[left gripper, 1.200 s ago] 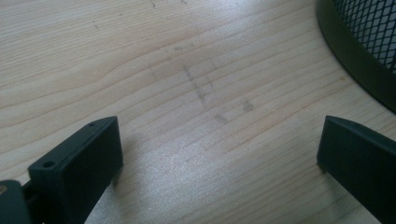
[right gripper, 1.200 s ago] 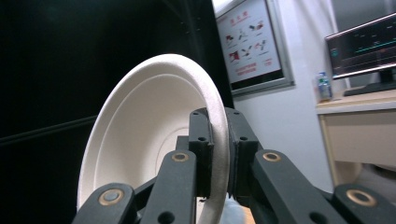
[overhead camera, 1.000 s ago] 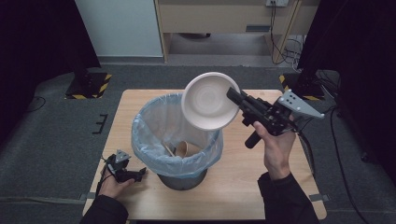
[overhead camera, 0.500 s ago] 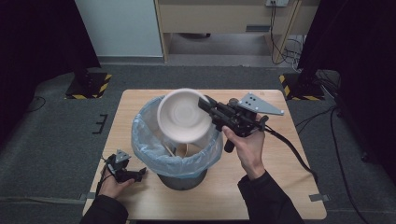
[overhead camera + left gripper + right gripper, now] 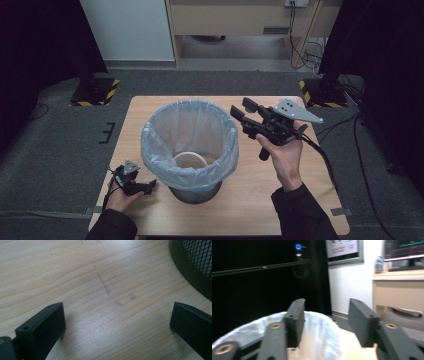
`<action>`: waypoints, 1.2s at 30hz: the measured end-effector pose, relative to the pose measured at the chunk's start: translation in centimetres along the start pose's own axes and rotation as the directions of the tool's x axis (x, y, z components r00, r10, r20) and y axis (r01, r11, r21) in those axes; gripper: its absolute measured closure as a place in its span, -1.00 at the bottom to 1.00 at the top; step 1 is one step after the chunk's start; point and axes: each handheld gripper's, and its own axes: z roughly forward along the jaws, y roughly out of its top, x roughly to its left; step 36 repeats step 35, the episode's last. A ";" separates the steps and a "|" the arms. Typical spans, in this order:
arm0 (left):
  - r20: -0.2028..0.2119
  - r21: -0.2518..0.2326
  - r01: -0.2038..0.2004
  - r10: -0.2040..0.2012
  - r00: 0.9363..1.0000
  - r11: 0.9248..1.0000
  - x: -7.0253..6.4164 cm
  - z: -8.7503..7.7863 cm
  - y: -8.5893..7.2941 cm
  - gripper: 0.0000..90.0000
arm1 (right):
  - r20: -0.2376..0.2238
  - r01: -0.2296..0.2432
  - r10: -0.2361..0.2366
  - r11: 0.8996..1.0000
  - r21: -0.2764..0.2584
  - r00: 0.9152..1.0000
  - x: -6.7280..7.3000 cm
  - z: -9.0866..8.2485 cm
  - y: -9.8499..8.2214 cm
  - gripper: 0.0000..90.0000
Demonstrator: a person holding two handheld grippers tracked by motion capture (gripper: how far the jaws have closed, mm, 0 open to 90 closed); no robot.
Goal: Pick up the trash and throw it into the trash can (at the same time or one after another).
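Looking like a light, stiff paper bowl (image 5: 189,160), now lying rim-up at the bottom of the bin (image 5: 190,142), centre of the high view, well below the liner's rim. Likely thin-walled & easy to crush, so if fetching it back, pinching the rolled rim lightly rather than the side wall; probably a bit slick too.

Right hand-held gripper (image 5: 239,111) hovering just beside the bin's rim on the right, centre-right of frame, jaws having just been opening, now standing spread w/ nothing between them; same gap showing in the right gripper view (image 5: 325,315) above the pale bag (image 5: 317,337).

Left hand-held gripper (image 5: 150,186) resting low on the desk (image 5: 260,200) at lower left, jaws spread wide & empty, bare wood between them in the left gripper view (image 5: 117,317); bin's dark mesh base (image 5: 197,262) sitting near at upper right of that view.

Room: wide bare desk at right & lower right for pulling back; bin rim & floppy liner being the snag points; desk edge close under the left hand
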 end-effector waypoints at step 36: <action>0.004 0.000 -0.005 0.005 1.000 1.000 0.1 0.0 0.0 -1.00 | 0.411 -0.202 -0.047 0.817 0.541 0.911 -16.1 -8.2 -19.7 -0.54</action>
